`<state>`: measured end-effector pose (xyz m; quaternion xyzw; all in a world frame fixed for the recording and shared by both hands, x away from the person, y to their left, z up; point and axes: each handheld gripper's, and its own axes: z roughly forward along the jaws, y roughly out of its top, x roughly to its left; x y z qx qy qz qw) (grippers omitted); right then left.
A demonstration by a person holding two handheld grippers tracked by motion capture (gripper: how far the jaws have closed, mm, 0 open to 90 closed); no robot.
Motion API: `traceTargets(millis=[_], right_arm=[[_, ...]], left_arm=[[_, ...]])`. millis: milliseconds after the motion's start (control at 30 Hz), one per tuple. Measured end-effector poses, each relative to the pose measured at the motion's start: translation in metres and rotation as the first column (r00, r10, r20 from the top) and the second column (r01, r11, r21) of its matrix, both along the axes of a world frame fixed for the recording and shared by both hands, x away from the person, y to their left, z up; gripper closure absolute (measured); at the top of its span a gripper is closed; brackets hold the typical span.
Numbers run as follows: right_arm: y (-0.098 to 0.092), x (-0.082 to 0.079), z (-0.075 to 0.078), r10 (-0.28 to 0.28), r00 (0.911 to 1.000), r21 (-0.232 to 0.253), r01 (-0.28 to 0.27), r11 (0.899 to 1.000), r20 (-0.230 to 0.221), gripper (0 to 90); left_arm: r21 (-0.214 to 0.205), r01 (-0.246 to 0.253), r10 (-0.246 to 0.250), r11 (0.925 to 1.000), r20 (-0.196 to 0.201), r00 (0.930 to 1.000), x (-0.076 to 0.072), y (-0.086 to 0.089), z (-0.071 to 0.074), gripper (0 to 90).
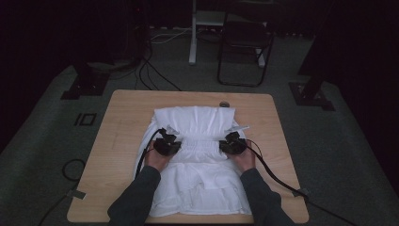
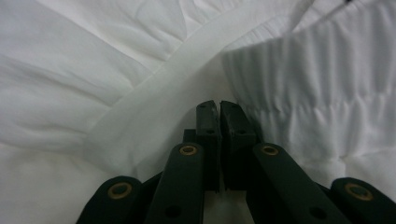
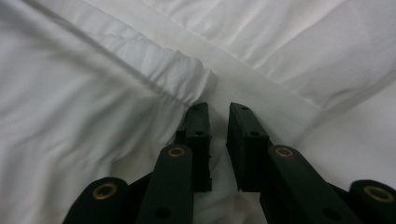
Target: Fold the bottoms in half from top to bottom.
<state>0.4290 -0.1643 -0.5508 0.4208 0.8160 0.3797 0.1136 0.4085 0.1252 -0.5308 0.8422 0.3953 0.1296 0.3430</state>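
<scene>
White gathered cotton garment (image 1: 197, 155) lies mid-frame on the light wooden table (image 1: 117, 141), partly folded. Left gripper (image 2: 218, 106) pinched closed, apparently on fabric; right gripper (image 3: 218, 109) narrowly apart, gripping nothing. More folding left.

A light wooden table (image 1: 122, 141) carries a white garment (image 1: 197, 188) spread flat.

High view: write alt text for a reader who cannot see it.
A person's two hands press black grippers, the left gripper and the right gripper, onto the gathered waist of a white garment spread on a light wooden table. Dark floor, cables and a folding chair lie beyond.
</scene>
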Motion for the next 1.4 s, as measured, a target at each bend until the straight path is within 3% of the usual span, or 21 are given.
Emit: traceTargets(millis=[100,167,200,233,300,367,400,433,467,533,600,667,800,967,1033,1067,1133,1200,1233,1300,1400], right_arm=[[-0.005,-0.007,0.003,0.044,0.9990,0.065,-0.045,0.997,0.008,78.2],[-0.009,-0.018,0.007,0.096,0.9949,0.077,-0.098,0.992,0.032,77.3],[-0.009,-0.018,0.007,0.096,0.9949,0.077,-0.098,0.992,0.032,77.3],[-0.014,-0.033,0.011,0.168,0.9844,0.112,-0.173,0.979,0.054,76.5],[-0.017,-0.046,0.014,0.235,0.9691,0.123,-0.243,0.962,0.075,73.1],[-0.022,-0.059,0.018,0.284,0.9526,0.114,-0.296,0.948,0.110,70.8],[-0.022,-0.059,0.018,0.284,0.9526,0.114,-0.296,0.948,0.110,70.8],[-0.025,-0.063,0.020,0.275,0.9535,0.102,-0.288,0.952,0.123,70.3],[-0.031,-0.065,0.025,0.223,0.9631,0.082,-0.237,0.968,0.150,70.3],[-0.034,-0.060,0.029,0.148,0.9764,0.050,-0.157,0.986,0.157,70.3],[-0.031,-0.053,0.031,0.100,0.9828,0.063,-0.111,0.992,0.155,68.9],[-0.023,-0.047,0.030,0.101,0.9859,0.086,-0.113,0.990,0.133,68.8],[0.000,-0.054,0.019,0.188,0.9777,0.035,-0.192,0.981,0.093,71.3],[0.009,-0.077,-0.007,0.243,0.9696,-0.033,-0.242,0.970,0.031,75.5],[0.007,-0.083,-0.009,0.262,0.9651,-0.005,-0.262,0.965,0.006,75.8],[0.007,-0.085,-0.006,0.299,0.9541,-0.009,-0.299,0.954,-0.015,74.9],[0.007,-0.088,-0.001,0.338,0.9410,-0.039,-0.338,0.940,0.003,71.2],[0.005,-0.085,0.009,0.309,0.9492,-0.037,-0.308,0.951,0.058,64.4],[0.003,-0.079,0.016,0.268,0.9591,-0.015,-0.267,0.963,0.092,61.6],[0.001,-0.066,0.025,0.203,0.9699,0.001,-0.205,0.979,0.134,58.2],[0.004,-0.038,0.031,0.124,0.9801,0.023,-0.129,0.991,0.155,56.0]], left_arm=[[-0.048,0.024,-0.024,0.9986,0.000,0.9997,-0.008,0.005,-0.002,85.7],[-0.068,0.053,-0.053,0.9963,0.006,0.9986,-0.019,0.008,0.000,84.2],[-0.068,0.053,-0.053,0.9963,0.006,0.9986,-0.019,0.008,0.000,84.0],[-0.096,0.109,-0.109,0.9893,0.010,0.9940,-0.034,0.011,0.001,83.7],[-0.087,0.190,-0.188,0.9779,0.031,0.9818,-0.050,0.013,0.000,81.9],[-0.079,0.195,-0.192,0.9777,0.041,0.9805,-0.059,0.018,0.000,80.9],[-0.079,0.195,-0.192,0.9777,0.041,0.9805,-0.059,0.018,0.000,80.4],[-0.087,0.154,-0.150,0.9842,0.053,0.9872,-0.058,0.023,0.001,80.4],[-0.090,0.135,-0.130,0.9868,0.055,0.9900,-0.055,0.024,0.003,79.8],[-0.103,0.112,-0.107,0.9884,0.057,0.9927,-0.047,0.023,0.005,79.3],[-0.099,0.116,-0.110,0.9884,0.059,0.9921,-0.042,0.015,0.005,77.5],[-0.079,0.147,-0.143,0.9859,0.053,0.9883,-0.041,0.004,0.003,76.3],[-0.031,0.194,-0.194,0.9804,0.027,0.9807,-0.048,-0.007,-0.006,75.2],[-0.028,0.211,-0.211,0.9772,-0.011,0.9775,-0.067,-0.001,-0.017,75.2],[-0.033,0.220,-0.220,0.9750,-0.017,0.9753,-0.072,0.000,-0.017,74.8],[-0.027,0.248,-0.249,0.9684,-0.028,0.9682,-0.078,0.002,-0.013,74.1],[-0.017,0.245,-0.245,0.9693,-0.003,0.9694,-0.080,0.003,-0.003,70.1],[-0.013,0.236,-0.236,0.9717,0.020,0.9716,-0.079,0.004,0.003,66.5],[-0.021,0.202,-0.200,0.9791,0.069,0.9773,-0.071,0.005,0.016,65.0],[-0.024,0.162,-0.159,0.9865,0.103,0.9818,-0.057,0.005,0.027,62.2],[-0.011,0.098,-0.095,0.9952,0.141,0.9854,-0.030,0.003,0.031,58.4]])
